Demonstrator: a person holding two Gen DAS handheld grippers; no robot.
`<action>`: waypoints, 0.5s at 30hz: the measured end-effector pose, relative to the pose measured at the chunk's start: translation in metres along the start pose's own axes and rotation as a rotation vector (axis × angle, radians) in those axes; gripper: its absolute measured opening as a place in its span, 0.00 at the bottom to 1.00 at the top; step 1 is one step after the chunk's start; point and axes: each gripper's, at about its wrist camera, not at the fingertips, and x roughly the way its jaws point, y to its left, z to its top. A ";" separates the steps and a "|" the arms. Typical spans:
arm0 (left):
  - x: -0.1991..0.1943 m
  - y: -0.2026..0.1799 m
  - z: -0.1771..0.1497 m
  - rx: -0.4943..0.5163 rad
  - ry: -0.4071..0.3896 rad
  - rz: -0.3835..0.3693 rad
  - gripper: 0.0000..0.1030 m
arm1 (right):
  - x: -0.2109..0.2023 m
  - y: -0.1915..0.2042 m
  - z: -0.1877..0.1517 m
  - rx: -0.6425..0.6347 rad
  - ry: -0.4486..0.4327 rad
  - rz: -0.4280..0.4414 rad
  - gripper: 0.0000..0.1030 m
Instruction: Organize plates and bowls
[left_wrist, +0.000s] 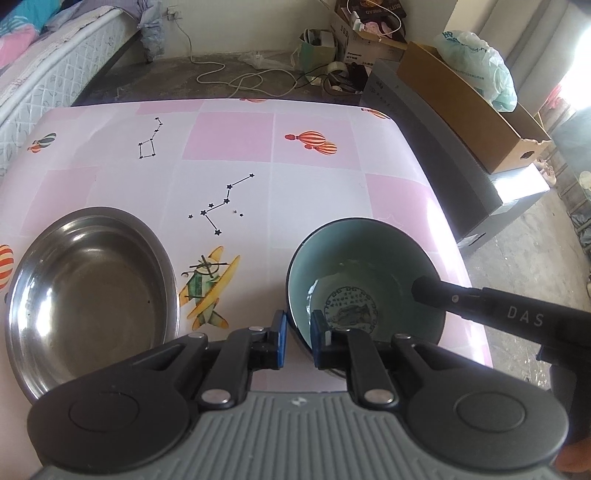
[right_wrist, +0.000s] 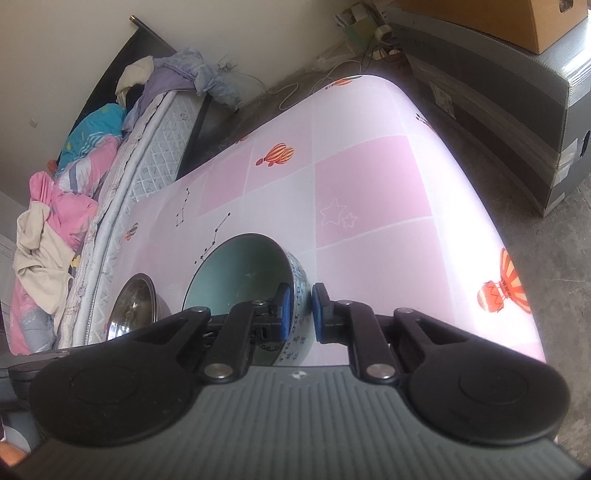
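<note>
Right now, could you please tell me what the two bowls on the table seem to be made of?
Left bowl: likely stainless steel, with a mirror-like grey sheen. Teal bowl: probably glazed ceramic, glossy inside, with a blue-and-white painted outside.

The far half of the table (left_wrist: 229, 147) lay bare, open to a gripper from any side. Nearer, a steel basin (left_wrist: 92, 291) filled the left and a teal ceramic bowl (left_wrist: 354, 266) the right, well apart, with a clear lane of tablecloth between them. Both the left gripper (left_wrist: 298, 334) and the right gripper (right_wrist: 302, 312) had their jaws clamped on the bowl's rim, crowding it. A bed (right_wrist: 110, 206) blocked the left edge, stacked boxes (left_wrist: 476, 147) the right
</note>
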 end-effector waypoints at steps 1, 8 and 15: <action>0.002 0.000 0.001 -0.003 -0.001 0.003 0.14 | 0.001 0.000 0.000 0.001 -0.001 -0.002 0.11; 0.019 0.001 0.005 -0.039 0.020 0.009 0.13 | 0.006 -0.001 -0.001 0.001 -0.011 -0.011 0.11; 0.023 0.001 0.004 -0.052 0.023 0.014 0.14 | 0.013 0.003 -0.001 -0.013 -0.016 -0.042 0.12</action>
